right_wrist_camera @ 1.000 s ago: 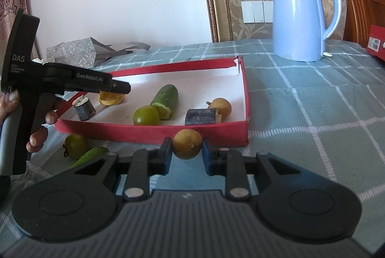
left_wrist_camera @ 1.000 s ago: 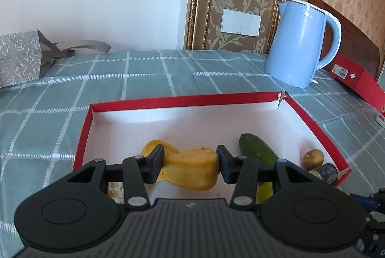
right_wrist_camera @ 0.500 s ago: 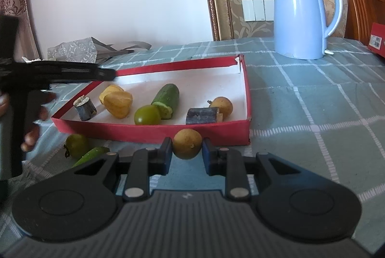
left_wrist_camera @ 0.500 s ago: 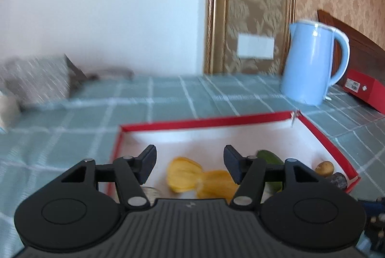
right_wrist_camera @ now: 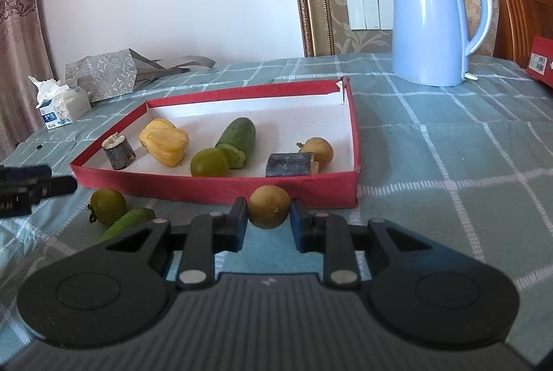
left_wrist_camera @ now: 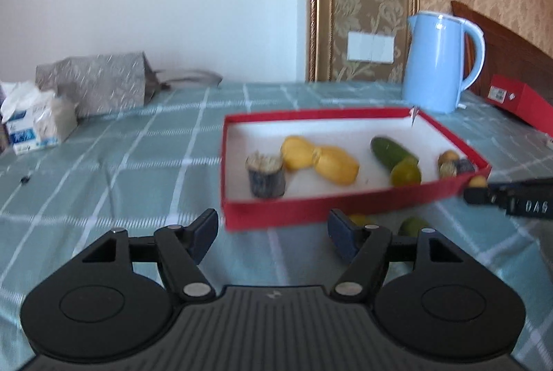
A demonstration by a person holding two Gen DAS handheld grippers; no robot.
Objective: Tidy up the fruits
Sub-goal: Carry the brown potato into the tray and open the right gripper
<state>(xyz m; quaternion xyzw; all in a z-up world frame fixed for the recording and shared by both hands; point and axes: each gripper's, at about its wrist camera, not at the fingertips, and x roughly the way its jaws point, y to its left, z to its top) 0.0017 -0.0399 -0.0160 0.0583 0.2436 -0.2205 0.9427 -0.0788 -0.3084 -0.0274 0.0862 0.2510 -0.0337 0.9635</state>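
Just in front of the red tray's (right_wrist_camera: 221,189) near wall, above the checked desk (right_wrist_camera: 449,163): right claw (right_wrist_camera: 269,219) clenched on a small yellow-brown round fruit (right_wrist_camera: 269,206), pads pressing both its sides. In the tray: two yellow pieces (right_wrist_camera: 166,142), a cucumber (right_wrist_camera: 238,141), a green round fruit (right_wrist_camera: 209,163), another yellow-brown fruit (right_wrist_camera: 317,149), two dark cut chunks (right_wrist_camera: 119,151). Near left, outside the tray: a green fruit (right_wrist_camera: 107,205) beside a green pod (right_wrist_camera: 128,224). Nearer than the tray's near left corner: left claw (left_wrist_camera: 273,234), jaws opening, grasping nothing. Readable on the other tool's side, in the left view: "DAS" (left_wrist_camera: 535,206). Far right: blue kettle (right_wrist_camera: 435,21), its faint lettering illegible.
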